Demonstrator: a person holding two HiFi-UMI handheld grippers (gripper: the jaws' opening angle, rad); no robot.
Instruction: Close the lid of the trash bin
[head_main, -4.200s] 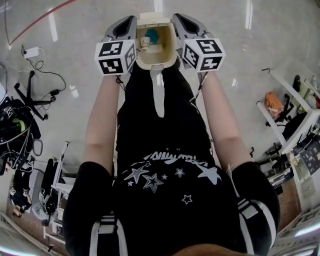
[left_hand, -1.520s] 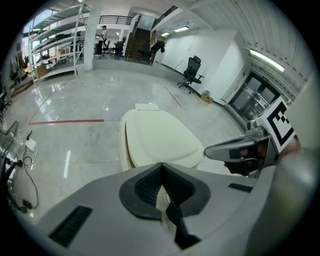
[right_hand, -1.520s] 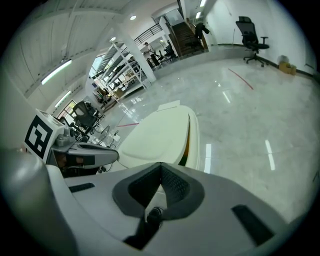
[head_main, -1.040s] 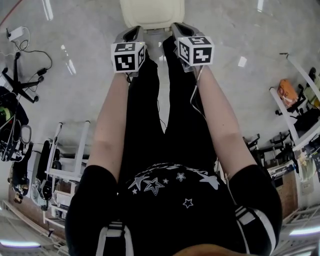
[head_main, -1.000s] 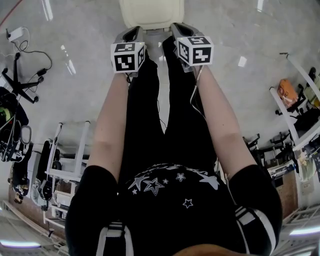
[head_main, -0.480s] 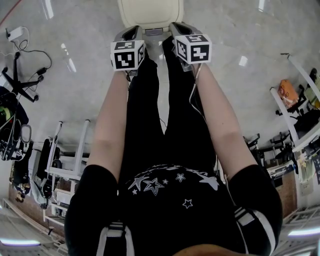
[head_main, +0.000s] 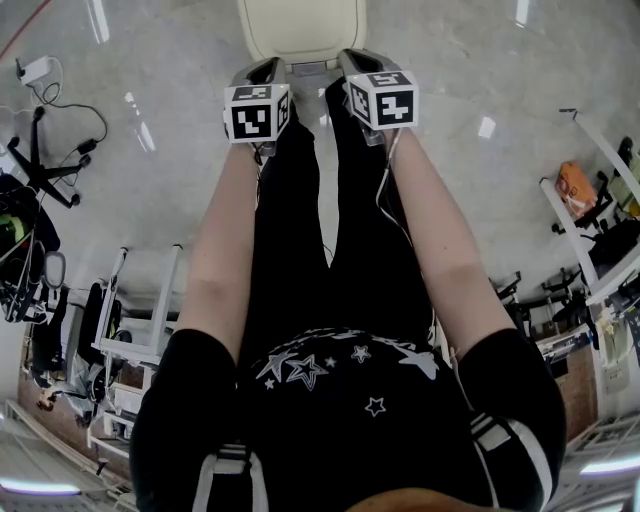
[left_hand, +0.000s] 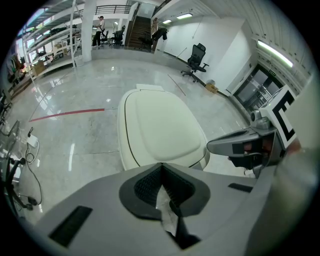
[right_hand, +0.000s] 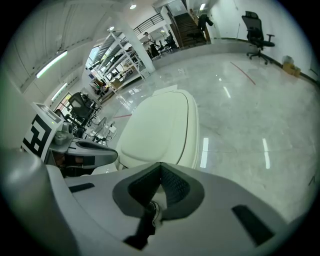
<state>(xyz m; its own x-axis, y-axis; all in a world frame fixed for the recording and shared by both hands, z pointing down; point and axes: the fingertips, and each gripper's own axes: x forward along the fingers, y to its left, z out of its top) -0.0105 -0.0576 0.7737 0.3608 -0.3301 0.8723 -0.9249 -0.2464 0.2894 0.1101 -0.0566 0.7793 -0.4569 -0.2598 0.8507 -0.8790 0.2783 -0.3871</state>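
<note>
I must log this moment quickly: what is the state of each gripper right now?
Left gripper: closed, holding nothing.
Right gripper: closed, holding nothing.

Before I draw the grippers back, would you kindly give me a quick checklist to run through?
1. Trash bin lid down flat over the opening: ok.
2. Left gripper jaws together, nothing between them: ok.
3. Right gripper jaws together, nothing between them: ok.
4. Both grippers free of the lid: cannot tell; they sit at its near edge and contact is unclear.
5. Lid seated evenly at its far edge: cannot tell; that edge is hard to see.
</note>
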